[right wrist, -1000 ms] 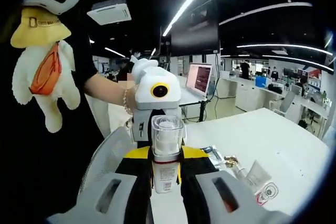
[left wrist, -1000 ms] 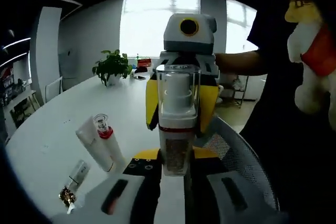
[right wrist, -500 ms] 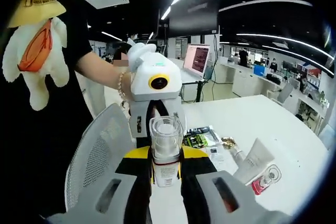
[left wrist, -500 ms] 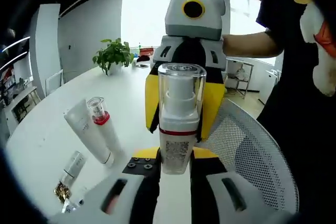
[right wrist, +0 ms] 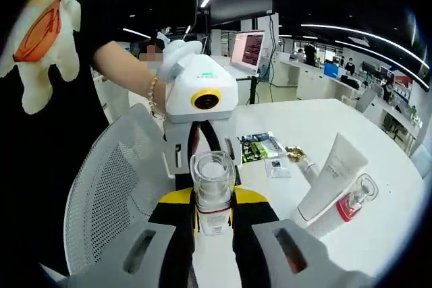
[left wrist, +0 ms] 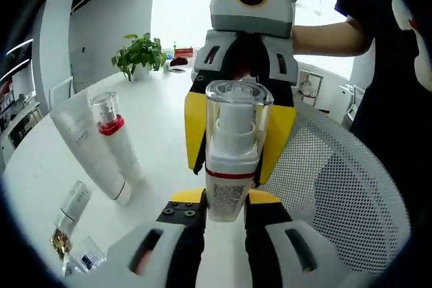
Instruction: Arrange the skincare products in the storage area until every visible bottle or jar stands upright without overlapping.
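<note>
Between both grippers' jaws, a clear-capped pump bottle [left wrist: 231, 160] stands upright.

White tabletop [left wrist: 158, 119] spans both views. Potted plant [left wrist: 139, 57] at 11 o'clock on far tabletop edge, left gripper view. Grey mesh chair back [left wrist: 337, 200] at 4 o'clock. Right gripper view: mesh chair [right wrist: 111, 180] at 9 o'clock, lit monitor [right wrist: 248, 48] at 12 o'clock, plush toy [right wrist: 42, 38] at 10 o'clock.
</note>
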`<state>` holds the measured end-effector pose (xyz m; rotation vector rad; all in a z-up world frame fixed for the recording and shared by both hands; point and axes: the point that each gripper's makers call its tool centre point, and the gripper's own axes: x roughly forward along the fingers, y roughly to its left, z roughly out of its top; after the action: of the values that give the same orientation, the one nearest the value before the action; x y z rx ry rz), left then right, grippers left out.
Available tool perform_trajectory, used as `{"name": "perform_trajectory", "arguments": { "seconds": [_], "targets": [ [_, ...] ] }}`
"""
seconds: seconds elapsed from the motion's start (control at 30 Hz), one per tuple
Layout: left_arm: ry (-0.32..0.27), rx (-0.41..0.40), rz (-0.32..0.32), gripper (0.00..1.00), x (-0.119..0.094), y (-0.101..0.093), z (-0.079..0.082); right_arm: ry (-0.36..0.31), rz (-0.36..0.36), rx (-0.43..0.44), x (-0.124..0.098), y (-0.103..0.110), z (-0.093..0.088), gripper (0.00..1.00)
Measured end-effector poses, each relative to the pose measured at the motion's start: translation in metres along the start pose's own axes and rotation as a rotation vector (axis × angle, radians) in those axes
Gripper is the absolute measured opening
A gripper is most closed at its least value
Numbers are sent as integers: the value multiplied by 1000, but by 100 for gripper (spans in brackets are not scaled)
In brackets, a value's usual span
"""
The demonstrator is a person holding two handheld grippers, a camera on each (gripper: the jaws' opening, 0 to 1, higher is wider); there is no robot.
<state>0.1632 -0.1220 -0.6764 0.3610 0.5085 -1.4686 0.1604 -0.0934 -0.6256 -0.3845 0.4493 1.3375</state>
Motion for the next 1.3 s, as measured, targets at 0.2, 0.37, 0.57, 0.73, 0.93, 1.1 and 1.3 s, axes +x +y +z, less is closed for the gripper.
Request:
{"name": "perform_trajectory", "arguments": {
  "seconds": [0.2,0.37,0.57,0.73,0.93,1.1,1.3],
  "targets": [
    [44,10,-8,20,17,3,-19,56,-12,5,10,-4,-24,20],
    [71,21,0,20,26,6,-24,84,-24,1,15,-9,-36,20],
    [87,38,2,20,38,12,-29,107,-32,6,19,-19,-49,20],
    [99,39,4,20,45,16,-32,126,-33,8,21,-25,-59,20],
    [116,49,4,20,53,22,-38,135,-39,5,23,-30,-67,20],
    [109,43,8,20,58,26,-37,128,-51,14,21,-34,-69,20],
    [104,55,14,20,60,33,-34,120,-67,18,19,-42,-69,20]
  ]
}}
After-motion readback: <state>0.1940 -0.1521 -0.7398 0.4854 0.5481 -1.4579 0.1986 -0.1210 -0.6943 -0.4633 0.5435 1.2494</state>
